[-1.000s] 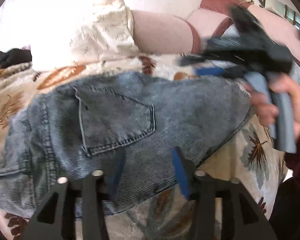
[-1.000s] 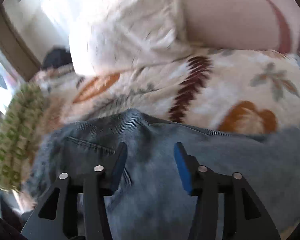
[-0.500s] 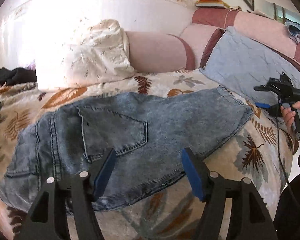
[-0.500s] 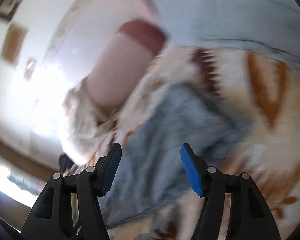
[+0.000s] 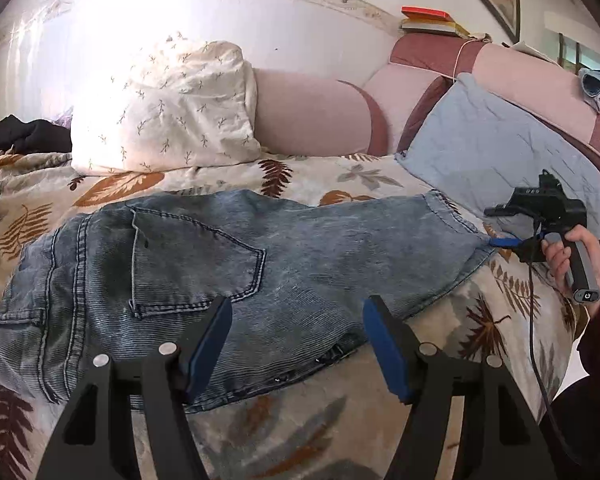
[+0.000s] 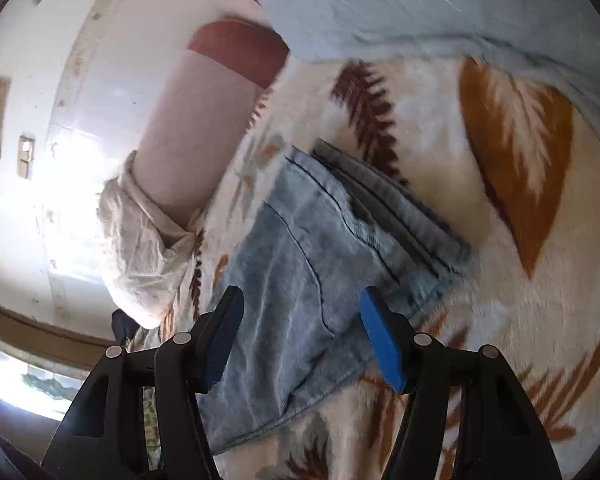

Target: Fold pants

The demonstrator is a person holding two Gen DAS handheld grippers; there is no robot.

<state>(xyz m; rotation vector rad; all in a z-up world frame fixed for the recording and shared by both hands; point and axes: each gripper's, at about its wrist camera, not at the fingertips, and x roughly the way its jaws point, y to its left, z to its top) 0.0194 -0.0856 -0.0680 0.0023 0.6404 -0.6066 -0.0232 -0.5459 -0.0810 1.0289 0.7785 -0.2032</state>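
Grey-blue jeans (image 5: 228,264) lie flat across the leaf-print bedspread (image 5: 300,432), folded lengthwise, back pocket up, waist at the left and leg hems at the right. My left gripper (image 5: 296,340) is open and empty above the near edge of the jeans. My right gripper (image 6: 300,336) is open over the hem end of the jeans (image 6: 320,264). In the left wrist view the right gripper (image 5: 500,242) sits at the hem corner, its blue fingers touching the denim edge.
A white leaf-print pillow (image 5: 164,108) and a pink bolster (image 5: 308,116) lie behind the jeans. A pale blue pillow (image 5: 496,144) leans at the right. Dark clothing (image 5: 24,136) lies far left. Books (image 5: 428,20) rest on the headboard.
My right gripper swung from over the middle of the jeans out to the hem end at the right. My left gripper pulled back slightly and opened wider.
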